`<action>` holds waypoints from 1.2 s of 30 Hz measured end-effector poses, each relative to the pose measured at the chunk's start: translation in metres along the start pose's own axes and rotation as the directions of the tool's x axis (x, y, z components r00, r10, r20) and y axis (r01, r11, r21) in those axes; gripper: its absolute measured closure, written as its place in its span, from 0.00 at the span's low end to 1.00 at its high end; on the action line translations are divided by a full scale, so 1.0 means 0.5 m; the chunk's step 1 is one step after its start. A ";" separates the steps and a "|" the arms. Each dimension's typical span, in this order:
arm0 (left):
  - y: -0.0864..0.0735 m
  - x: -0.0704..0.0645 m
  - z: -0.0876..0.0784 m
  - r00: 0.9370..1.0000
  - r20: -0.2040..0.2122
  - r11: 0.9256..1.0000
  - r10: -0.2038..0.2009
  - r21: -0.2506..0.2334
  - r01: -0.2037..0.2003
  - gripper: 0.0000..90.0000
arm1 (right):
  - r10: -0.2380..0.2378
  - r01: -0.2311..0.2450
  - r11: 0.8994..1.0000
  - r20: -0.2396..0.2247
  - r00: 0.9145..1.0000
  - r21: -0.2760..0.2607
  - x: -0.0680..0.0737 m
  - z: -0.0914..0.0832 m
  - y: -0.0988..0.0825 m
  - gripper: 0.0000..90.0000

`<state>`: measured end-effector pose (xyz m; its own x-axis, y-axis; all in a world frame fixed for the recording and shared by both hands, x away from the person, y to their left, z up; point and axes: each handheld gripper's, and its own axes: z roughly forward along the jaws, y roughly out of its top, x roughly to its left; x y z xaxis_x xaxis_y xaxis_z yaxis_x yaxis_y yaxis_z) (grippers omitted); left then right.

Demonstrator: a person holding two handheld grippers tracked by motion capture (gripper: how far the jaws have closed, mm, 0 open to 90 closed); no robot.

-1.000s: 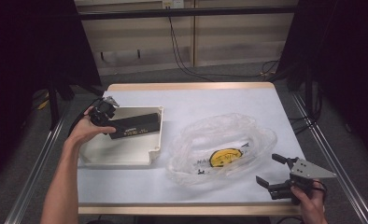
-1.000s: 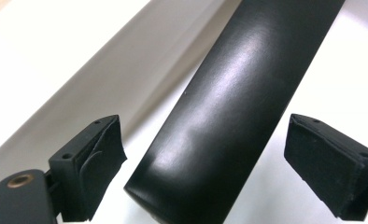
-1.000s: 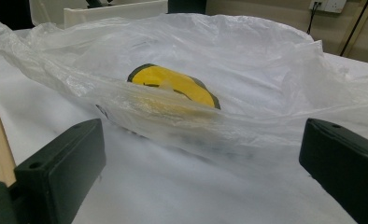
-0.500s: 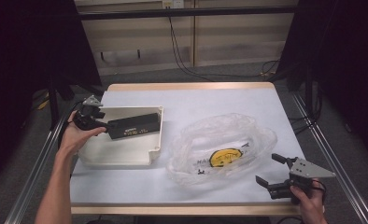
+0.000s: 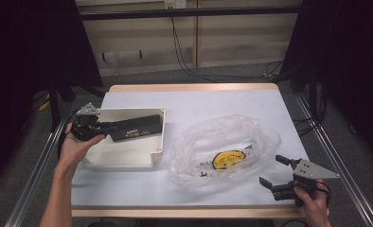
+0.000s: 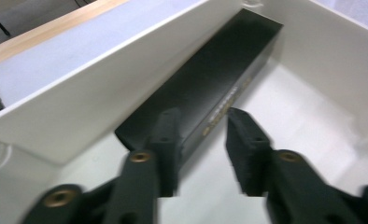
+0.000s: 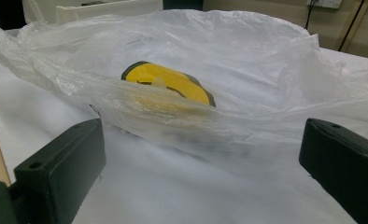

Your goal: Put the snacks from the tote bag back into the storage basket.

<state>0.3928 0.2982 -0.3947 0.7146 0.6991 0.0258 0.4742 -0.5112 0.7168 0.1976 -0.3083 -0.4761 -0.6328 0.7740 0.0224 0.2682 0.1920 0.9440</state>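
A person works at a white-topped bench (image 5: 194,101) with a set of tongs in each hand. The left tongs (image 5: 101,128) reach in over the left wall of a shallow cream tray (image 5: 128,158) that sits on the left half of the bench, and their jaws have just been closing around the near end of a long black box (image 5: 136,128). In the left gripper view the two black jaws stand on either side of that box (image 6: 205,88): the left jaw lies against its top face, while a sliver of the tray's pale floor shows between the right jaw and the box's printed side, so the grip looks close but whether both pads press cannot be told for sure. The box lies inside the tray (image 6: 322,84) along its far wall, its far end almost at the right wall. On the right half of the bench lies a crumpled clear plastic bag (image 5: 222,142) with a round yellow label (image 5: 229,160) showing through it. The right tongs (image 5: 278,172) hang near the front right corner of the bench, just beside the bag's edge, their jaws spread wide and gripping nothing; the right gripper view shows the bag (image 7: 247,79) and its yellow label (image 7: 166,81) ahead of them.
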 end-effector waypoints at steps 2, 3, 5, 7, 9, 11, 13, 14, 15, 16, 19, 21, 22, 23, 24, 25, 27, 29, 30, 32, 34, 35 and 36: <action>-0.003 -0.009 0.003 1.000 0.004 1.000 -0.006 -0.014 0.006 0.90 | -0.003 0.003 1.000 -0.005 1.000 0.001 0.000 0.000 0.000 0.00; -0.004 -0.014 0.006 1.000 -0.004 1.000 -0.011 -0.023 0.011 0.94 | -0.007 0.007 1.000 -0.006 1.000 0.000 0.000 -0.001 0.000 0.00; -0.007 -0.023 0.018 1.000 0.004 1.000 -0.011 -0.004 0.011 0.98 | -0.014 0.014 1.000 -0.011 1.000 0.002 0.000 -0.002 0.000 0.00; -0.012 -0.028 0.028 0.999 0.016 0.999 -0.037 -0.022 0.037 1.00 | -0.015 0.015 1.000 0.001 1.000 -0.001 0.001 -0.003 -0.001 0.00; -0.015 -0.036 0.042 0.999 0.010 0.999 -0.035 -0.003 0.035 1.00 | -0.012 0.012 1.000 -0.001 1.000 -0.002 0.001 -0.005 0.000 0.00; -0.016 -0.040 0.052 1.000 -0.009 0.999 -0.022 0.035 0.022 1.00 | -0.014 0.014 1.000 -0.006 1.000 -0.008 0.003 -0.005 0.000 0.00; -0.020 -0.043 0.057 1.000 -0.007 0.999 -0.026 0.039 0.027 1.00 | -0.025 0.025 1.000 -0.017 1.000 -0.002 0.006 -0.007 0.003 0.00; -0.021 -0.044 0.058 1.000 -0.017 0.999 -0.025 0.040 0.026 1.00 | -0.025 0.025 1.000 -0.007 1.000 -0.005 0.010 -0.005 0.003 0.00; -0.022 -0.044 0.060 1.000 -0.016 0.998 -0.015 0.058 0.016 1.00 | -0.030 0.030 1.000 -0.019 0.999 -0.003 0.011 -0.005 0.004 0.00; -0.025 -0.044 0.064 1.000 -0.009 0.998 -0.022 0.061 0.022 1.00 | -0.030 0.030 1.000 -0.024 0.999 -0.001 0.013 -0.004 0.004 0.00; -0.030 -0.043 0.075 1.000 -0.006 0.995 -0.019 0.095 0.019 1.00 | -0.030 0.030 1.000 -0.016 0.999 -0.002 0.013 -0.002 0.004 0.00; -0.034 -0.043 0.086 1.000 -0.005 0.994 -0.022 0.109 0.023 1.00 | -0.032 0.032 1.000 -0.016 0.999 -0.002 0.010 -0.001 0.004 0.00; -0.036 -0.042 0.091 1.000 -0.002 0.993 -0.027 0.115 0.027 1.00 | -0.028 0.028 1.000 -0.016 0.999 0.000 0.010 0.000 0.004 0.00; -0.036 -0.042 0.095 1.000 -0.012 0.992 -0.021 0.123 0.023 1.00 | -0.024 0.024 1.000 -0.011 1.000 0.000 0.010 0.001 0.004 0.00; -0.036 -0.041 0.101 1.000 -0.011 0.991 -0.026 0.128 0.027 1.00 | -0.024 0.024 1.000 -0.014 1.000 0.000 0.010 0.001 0.004 0.00; -0.036 -0.040 0.104 0.999 -0.017 0.991 -0.030 0.129 0.031 1.00 | -0.026 0.026 1.000 -0.011 1.000 0.002 0.010 0.001 0.004 0.00; -0.035 -0.040 0.112 0.999 -0.021 0.990 -0.030 0.140 0.032 1.00 | -0.028 0.028 1.000 -0.012 1.000 0.001 0.012 0.002 0.004 0.00; -0.034 -0.040 0.117 0.999 -0.026 0.989 -0.039 0.139 0.042 1.00 | -0.035 0.035 0.999 -0.013 0.999 0.003 0.013 0.001 0.004 0.00; -0.034 -0.038 0.121 0.998 -0.027 0.989 -0.050 0.137 0.053 1.00 | -0.035 0.035 0.999 -0.018 0.999 0.003 0.013 0.001 0.004 0.00; -0.033 -0.030 0.125 0.997 -0.035 0.989 -0.069 0.126 0.073 1.00 | -0.034 0.035 0.999 -0.030 0.999 0.011 0.012 0.000 0.004 0.00; -0.032 -0.026 0.128 0.997 -0.034 0.989 -0.071 0.124 0.075 1.00 | -0.032 0.032 0.999 -0.019 0.999 0.010 0.011 0.001 0.004 0.00; -0.031 -0.025 0.132 0.996 -0.037 0.989 -0.082 0.121 0.086 1.00 | -0.029 0.029 1.000 -0.015 0.999 0.007 0.011 0.002 0.004 0.00; -0.031 -0.025 0.135 0.996 -0.042 0.988 -0.078 0.127 0.083 1.00 | -0.028 0.028 1.000 -0.013 1.000 0.008 0.011 0.003 0.004 0.00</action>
<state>0.4114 0.2636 -0.4531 0.6530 0.7573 -0.0014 0.5935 -0.5106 0.6222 0.1956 -0.3026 -0.4745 -0.6491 0.7607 0.0004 0.2564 0.2183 0.9416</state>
